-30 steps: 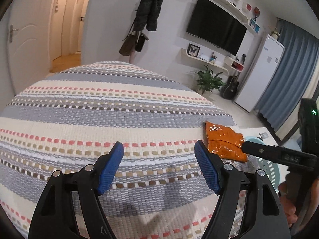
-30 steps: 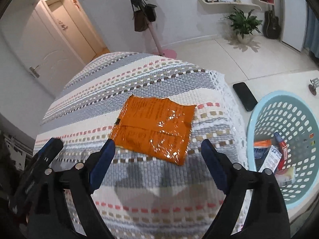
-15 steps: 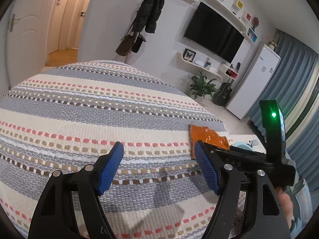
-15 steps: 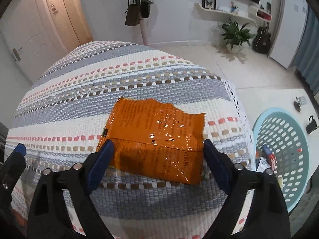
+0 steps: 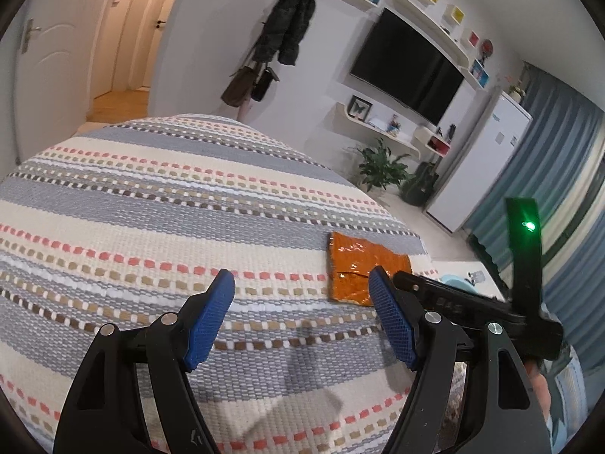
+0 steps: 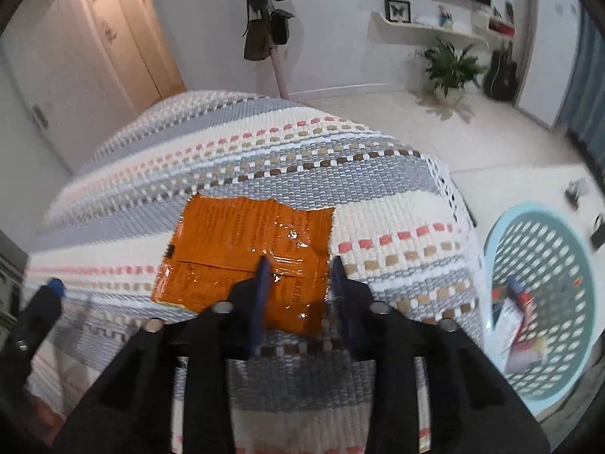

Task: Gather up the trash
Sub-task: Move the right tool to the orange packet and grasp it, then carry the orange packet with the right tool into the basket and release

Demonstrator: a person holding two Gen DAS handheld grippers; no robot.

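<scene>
Right gripper closing on the orange wrapper near the surface's edge

The right gripper (image 6: 298, 265) has its fingers narrowed to a small gap around the near right corner of the orange wrapper (image 6: 242, 249), which lies flat on the striped woven cloth (image 6: 378, 189) covering the surface; whether the fingers actually pinch the film I cannot tell (the frame is blurred). The left gripper (image 5: 300, 304) hangs wide open over bare cloth, holding nothing. The likely trouble is that the wrapper is thin, glossy and flat, so the fingers could slide off it, or snag the loose weave and lift cloth with it. A corner-only hold could also let it slip out before reaching the blue basket (image 6: 567, 386) on the floor beside the surface.
</scene>
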